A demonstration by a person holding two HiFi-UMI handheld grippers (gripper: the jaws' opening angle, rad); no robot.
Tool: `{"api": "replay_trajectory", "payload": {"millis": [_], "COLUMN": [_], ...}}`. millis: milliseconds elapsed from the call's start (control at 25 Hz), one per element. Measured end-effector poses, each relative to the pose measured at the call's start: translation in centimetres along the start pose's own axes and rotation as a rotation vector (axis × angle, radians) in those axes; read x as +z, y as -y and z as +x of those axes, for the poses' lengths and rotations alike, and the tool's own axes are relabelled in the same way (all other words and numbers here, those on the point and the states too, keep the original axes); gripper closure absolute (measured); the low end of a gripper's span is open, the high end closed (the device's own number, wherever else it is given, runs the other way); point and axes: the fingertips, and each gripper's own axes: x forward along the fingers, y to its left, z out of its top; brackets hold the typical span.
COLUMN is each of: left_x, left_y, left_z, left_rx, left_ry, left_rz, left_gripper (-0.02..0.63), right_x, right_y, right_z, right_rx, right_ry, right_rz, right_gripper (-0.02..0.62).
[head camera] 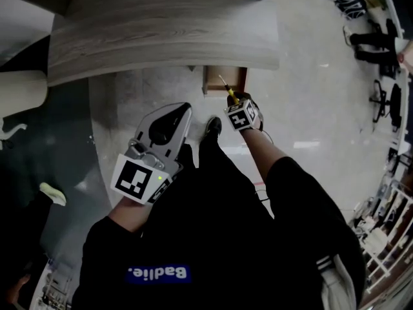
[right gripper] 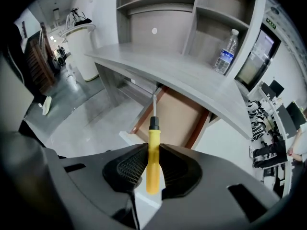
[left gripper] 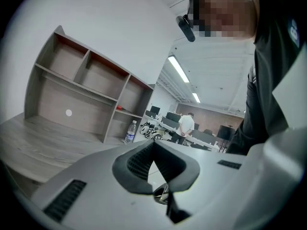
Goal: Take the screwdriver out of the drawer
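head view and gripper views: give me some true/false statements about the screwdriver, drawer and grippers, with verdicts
1. The right gripper is shut on the yellow handle of the screwdriver. True.
2. The screwdriver lies inside the drawer. False: it is held in the right gripper's jaws, with the drawer beyond it.
3. The left gripper grips the drawer front. False: its jaws are together with nothing between them.
4. A water bottle stands on the desk. True.
5. The drawer is pushed shut. False: it is pulled out from under the desk.
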Motion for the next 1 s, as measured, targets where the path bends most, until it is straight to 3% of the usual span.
{"api": "replay_trajectory", "payload": {"millis": [480, 1000], "left_x": [3.2, 4.7], "left_y": [3.6, 8.7], "left_z": [0.3, 1.8], "left_rx": [-0.062, -0.151], "left_ry": [0.012, 0.022], "left_rz": [0.038, 0.056], "left_gripper": [0.607, 0.607], "right_x": [5.3, 11.3], "right_y": [-0.1, 1.6], "right_z": [-11.3, -24.2], "right_rx": [0.056, 0.181], "right_ry": [0.250, 0.563], "right_rz": [0.199, 0.333], "right_gripper": [0.499, 0.499]}}
